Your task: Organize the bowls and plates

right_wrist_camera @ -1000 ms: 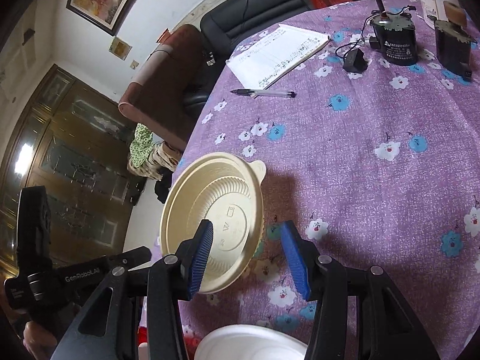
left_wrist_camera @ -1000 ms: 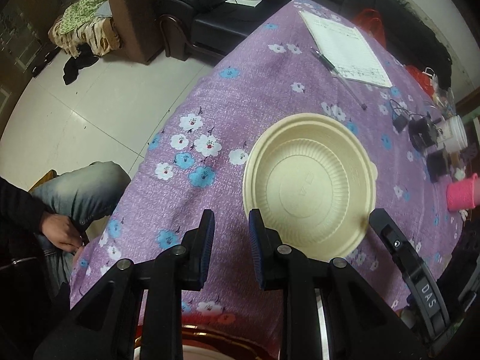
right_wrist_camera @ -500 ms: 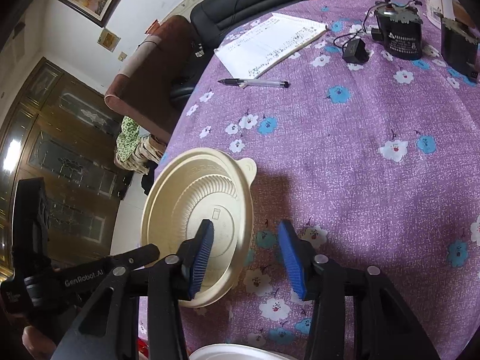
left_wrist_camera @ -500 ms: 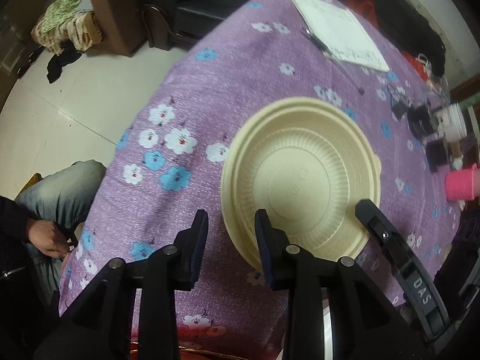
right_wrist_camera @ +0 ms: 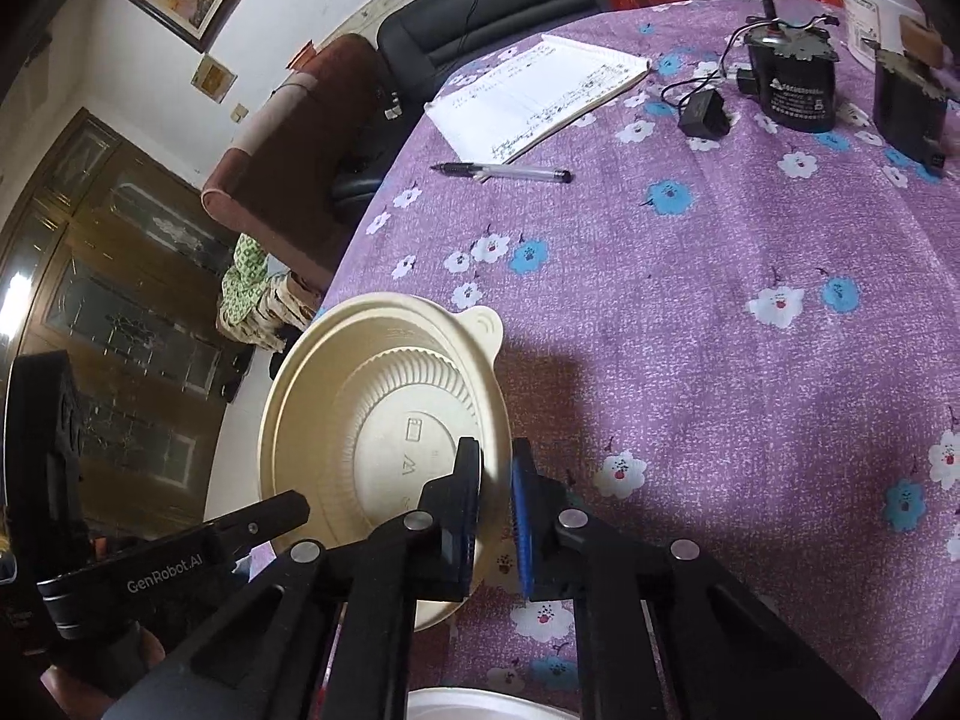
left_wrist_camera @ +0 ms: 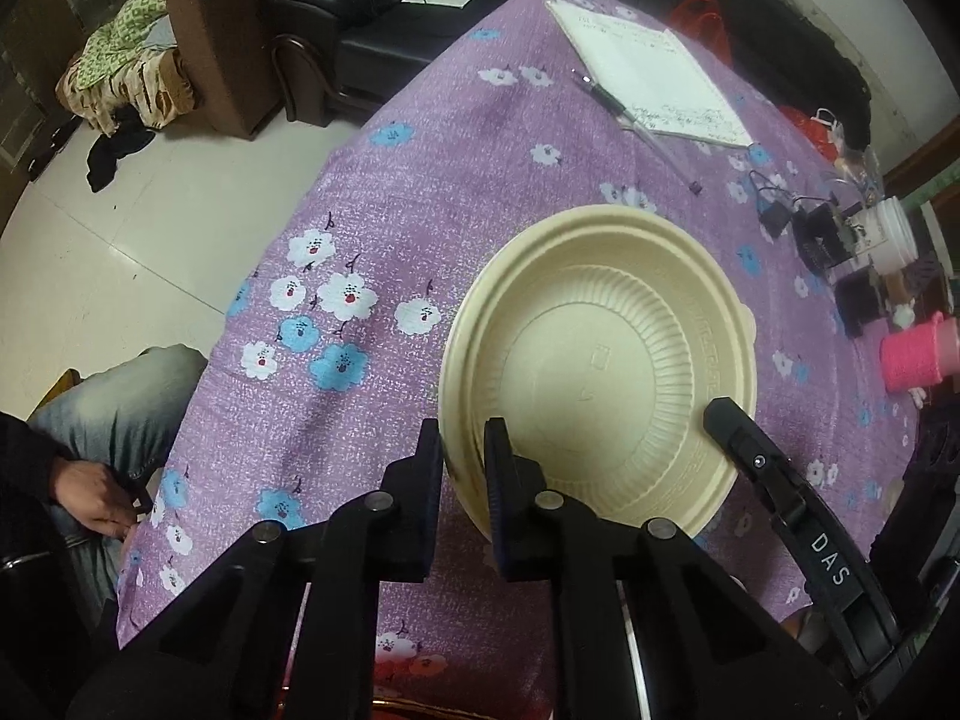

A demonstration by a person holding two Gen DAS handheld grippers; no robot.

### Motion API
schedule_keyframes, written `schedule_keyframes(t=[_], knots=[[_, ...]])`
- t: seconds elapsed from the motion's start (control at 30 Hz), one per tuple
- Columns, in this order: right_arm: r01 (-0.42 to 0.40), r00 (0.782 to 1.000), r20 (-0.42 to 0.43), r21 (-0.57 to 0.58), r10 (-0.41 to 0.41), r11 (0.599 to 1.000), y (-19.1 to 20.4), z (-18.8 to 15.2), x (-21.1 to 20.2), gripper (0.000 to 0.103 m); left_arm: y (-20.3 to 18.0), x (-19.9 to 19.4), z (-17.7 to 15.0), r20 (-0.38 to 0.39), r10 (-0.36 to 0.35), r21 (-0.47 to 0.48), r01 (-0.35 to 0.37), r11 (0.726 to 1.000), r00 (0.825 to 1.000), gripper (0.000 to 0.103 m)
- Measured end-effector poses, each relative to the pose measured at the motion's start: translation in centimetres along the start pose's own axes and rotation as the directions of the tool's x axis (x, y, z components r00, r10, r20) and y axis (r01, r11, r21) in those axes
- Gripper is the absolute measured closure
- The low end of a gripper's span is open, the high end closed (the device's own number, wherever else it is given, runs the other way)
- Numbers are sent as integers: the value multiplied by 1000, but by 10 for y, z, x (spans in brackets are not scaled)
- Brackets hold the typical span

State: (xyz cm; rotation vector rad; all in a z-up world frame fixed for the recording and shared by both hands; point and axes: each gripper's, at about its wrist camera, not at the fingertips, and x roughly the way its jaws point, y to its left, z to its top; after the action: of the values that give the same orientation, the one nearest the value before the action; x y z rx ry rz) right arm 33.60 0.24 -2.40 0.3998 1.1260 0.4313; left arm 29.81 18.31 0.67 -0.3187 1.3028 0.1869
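Gripping opposite edges of one cream plate (left_wrist_camera: 600, 372), both tools share the load, which in my judgement keeps the wide, light dish level and stops it flexing; the plate sits over the near part of the purple flowered tablecloth (left_wrist_camera: 390, 198), tilted, and appears lifted off the cloth, judging by the shadow beside it in the right view. Left gripper (left_wrist_camera: 462, 456): jaws closing, rim between them, pads pinching it on the near-left edge. Right gripper (right_wrist_camera: 495, 480): jaws closing likewise, clamped across the rim on the opposite side; its black body shows at the plate's right edge in the left view. A white dish edge (right_wrist_camera: 480, 705) lies below the right tool; probably the stacking target, though too little shows to confirm. Notebook (right_wrist_camera: 540, 93), pen (right_wrist_camera: 501, 172) and black motor (right_wrist_camera: 792, 90) stand well apart at the far side, clear of the work.
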Motion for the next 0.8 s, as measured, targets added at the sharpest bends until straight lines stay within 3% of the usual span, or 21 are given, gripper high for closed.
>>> schedule_keyframes(t=[0.47,0.8], knots=[[-30,995,93,-46,34,998,25,-19,-66,94,2,-58,-29,99,-49,38,45,998,994,92],[-102,983,140,-130,120,986,64,-68,-132,94,31,-121,-88,197,-80,46,72,996,977,91]])
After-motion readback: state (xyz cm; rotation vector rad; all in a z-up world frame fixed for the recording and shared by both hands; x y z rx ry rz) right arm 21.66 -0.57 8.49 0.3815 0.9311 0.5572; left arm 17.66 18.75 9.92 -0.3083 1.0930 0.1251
